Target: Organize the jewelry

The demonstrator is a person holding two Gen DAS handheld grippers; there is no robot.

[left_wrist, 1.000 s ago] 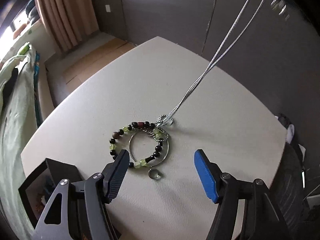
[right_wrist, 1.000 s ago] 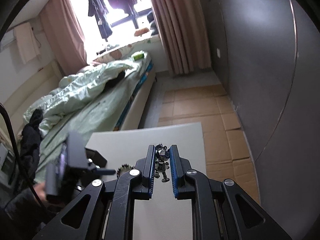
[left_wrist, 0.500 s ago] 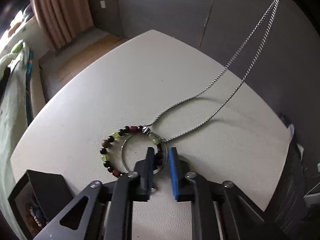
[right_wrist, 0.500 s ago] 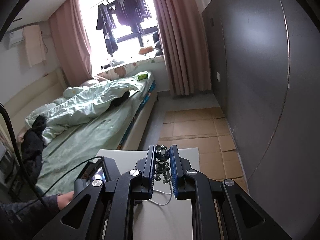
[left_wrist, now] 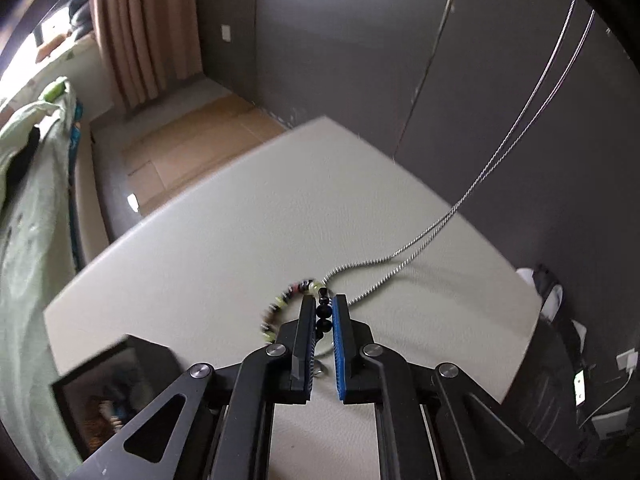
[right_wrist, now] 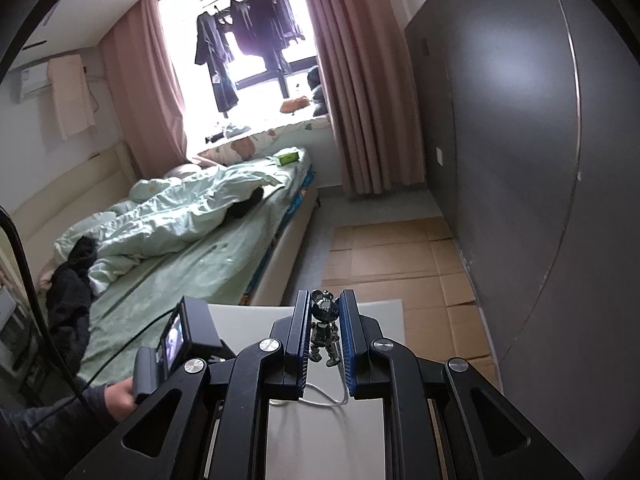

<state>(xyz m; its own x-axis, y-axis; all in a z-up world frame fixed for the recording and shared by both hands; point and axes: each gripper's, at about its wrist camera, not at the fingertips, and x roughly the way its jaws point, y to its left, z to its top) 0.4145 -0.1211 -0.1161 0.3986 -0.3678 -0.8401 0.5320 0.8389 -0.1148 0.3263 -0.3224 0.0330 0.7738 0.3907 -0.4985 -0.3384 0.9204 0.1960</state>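
A: Beaded bracelet (left_wrist: 294, 300): dark, green and reddish beads, blurred along its far arc, pinched between the closed jaws of the left gripper (left_wrist: 323, 312), black beads showing in the gap. Above the pale table (left_wrist: 208, 248), near its middle.

B: And the silver chain (left_wrist: 472, 196)?

A: Twisted double strand, rising from beside the bracelet up toward the upper right, taut. Small ring (left_wrist: 319, 369) lying on the table under the left fingers.

B: Right gripper (right_wrist: 325, 312)?

A: Clamped narrow on a little metal figure pendant (right_wrist: 325, 326), round-headed, held high over the table edge.

B: Against half a second back?

A: Bracelet lifted off the table and dragged out of its round shape; chain strands drawn closer together. Black box (left_wrist: 116, 396) larger at lower left. Right grip unchanged.
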